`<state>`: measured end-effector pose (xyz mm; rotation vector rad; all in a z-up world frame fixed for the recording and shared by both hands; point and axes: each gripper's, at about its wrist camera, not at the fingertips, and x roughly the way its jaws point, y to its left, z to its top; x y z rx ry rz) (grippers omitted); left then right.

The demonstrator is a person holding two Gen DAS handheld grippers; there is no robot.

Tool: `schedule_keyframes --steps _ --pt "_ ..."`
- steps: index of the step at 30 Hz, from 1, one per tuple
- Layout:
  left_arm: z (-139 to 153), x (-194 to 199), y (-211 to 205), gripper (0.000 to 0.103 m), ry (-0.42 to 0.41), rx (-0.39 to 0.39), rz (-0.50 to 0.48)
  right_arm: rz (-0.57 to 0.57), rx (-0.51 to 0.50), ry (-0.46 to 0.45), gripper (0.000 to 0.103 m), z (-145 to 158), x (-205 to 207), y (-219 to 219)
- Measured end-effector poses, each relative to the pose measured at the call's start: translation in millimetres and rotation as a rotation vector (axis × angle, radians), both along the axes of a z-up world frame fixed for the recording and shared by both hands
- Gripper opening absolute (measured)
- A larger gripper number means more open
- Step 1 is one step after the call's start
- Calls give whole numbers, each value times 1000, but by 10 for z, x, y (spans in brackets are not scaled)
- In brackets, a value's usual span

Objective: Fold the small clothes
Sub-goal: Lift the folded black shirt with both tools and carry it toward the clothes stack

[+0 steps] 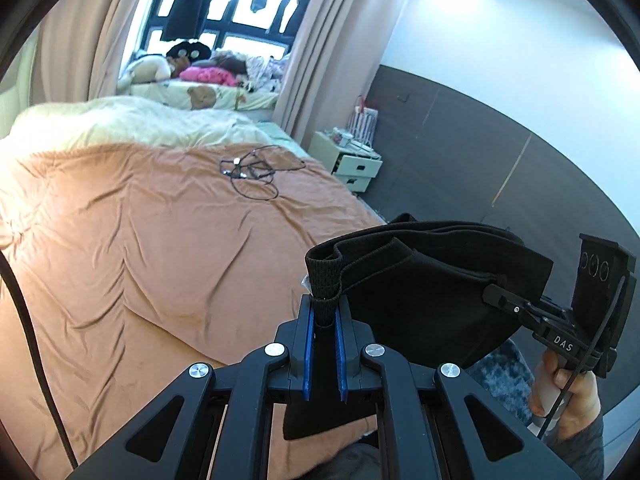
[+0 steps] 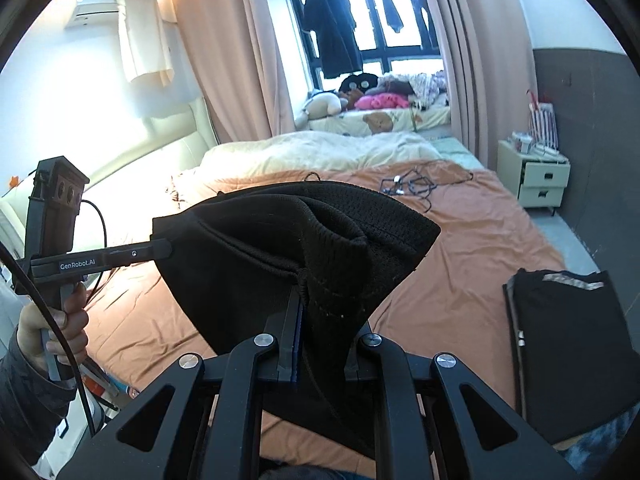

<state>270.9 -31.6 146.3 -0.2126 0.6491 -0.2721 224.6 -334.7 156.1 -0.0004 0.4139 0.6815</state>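
You hold a small black garment [image 1: 432, 280], probably underwear, slung above the bed's [image 1: 140, 240] near right edge, left gripper [image 1: 324, 320] and right gripper [image 2: 298, 312] both clamped on its waistband; it's light, limp, so keep hold there.

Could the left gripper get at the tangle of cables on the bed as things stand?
Probably not yet: the left gripper is shut on the black garment, which the right gripper also pinches. The cables lie unobstructed, farther up the orange bedspread.

Home bedroom, bed [image 1: 120, 240], curtains [image 2: 240, 60], nightstand [image 2: 536, 176]
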Motion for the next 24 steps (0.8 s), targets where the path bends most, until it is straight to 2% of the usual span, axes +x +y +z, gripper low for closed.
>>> schedule_keyframes --steps 7,12,24 --pt "222 -457 -178 10 -28 4 -19 6 14 -37 9 -22 -550 -218" --pt "386 -713 -313 10 -61 14 -38 4 29 -59 9 -17 -720 -340" --pt "571 -1087 -687 10 -102 -8 -119 -43 36 -109 9 -1 -1201 -682"
